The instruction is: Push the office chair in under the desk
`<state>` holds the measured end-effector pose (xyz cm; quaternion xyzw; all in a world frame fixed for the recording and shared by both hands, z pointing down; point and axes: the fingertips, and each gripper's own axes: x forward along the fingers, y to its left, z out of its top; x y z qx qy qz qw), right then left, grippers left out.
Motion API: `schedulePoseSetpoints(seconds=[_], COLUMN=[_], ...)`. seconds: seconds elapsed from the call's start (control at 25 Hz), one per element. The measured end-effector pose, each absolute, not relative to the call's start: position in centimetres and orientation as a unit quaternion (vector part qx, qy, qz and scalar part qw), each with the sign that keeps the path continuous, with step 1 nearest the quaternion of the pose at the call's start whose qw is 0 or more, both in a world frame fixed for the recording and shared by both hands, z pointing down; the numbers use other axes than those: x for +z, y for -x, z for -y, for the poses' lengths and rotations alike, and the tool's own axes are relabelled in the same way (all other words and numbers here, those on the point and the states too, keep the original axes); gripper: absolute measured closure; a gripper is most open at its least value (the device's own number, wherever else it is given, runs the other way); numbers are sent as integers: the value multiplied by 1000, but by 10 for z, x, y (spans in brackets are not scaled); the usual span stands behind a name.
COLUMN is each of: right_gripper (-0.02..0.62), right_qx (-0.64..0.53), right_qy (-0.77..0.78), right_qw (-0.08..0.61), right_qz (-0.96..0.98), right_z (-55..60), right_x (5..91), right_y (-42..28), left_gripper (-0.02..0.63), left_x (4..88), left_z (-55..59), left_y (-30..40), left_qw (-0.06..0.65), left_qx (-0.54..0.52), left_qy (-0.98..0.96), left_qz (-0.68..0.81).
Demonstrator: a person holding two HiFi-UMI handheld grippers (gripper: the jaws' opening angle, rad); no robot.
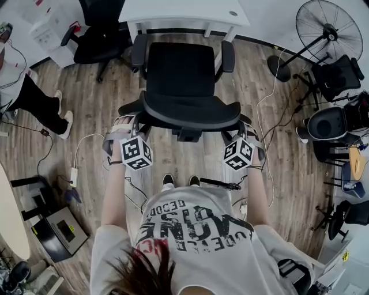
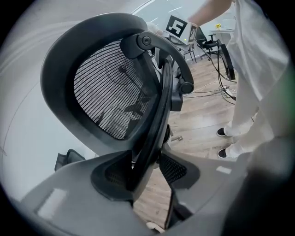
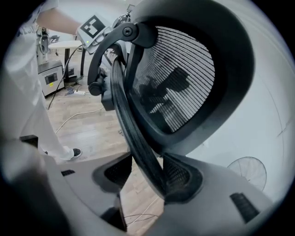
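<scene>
The wood floor carries a white desk at its far edge. The black office chair stands facing it, seat front just at the desk's near edge. The left gripper and the right gripper each hold a side rim of the chair's back, fingers clamped on it.
</scene>
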<state>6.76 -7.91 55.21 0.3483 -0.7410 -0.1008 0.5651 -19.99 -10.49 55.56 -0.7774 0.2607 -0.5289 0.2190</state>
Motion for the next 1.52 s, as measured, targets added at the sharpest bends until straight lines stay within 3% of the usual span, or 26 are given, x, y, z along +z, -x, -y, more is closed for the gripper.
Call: schedulePoseSetpoints(seconds=[1.52], right_gripper=[397], right_qx=[-137], right_qy=[-344], right_qw=[553], right_qz=[746], right_z=[191], right_x=[554], right_y=[-81], left_gripper=[414], left_x=[562], left_z=[217], left_y=[188], left_qw=[200], left_qx=[-554], left_qy=[759], left_qz=[-276])
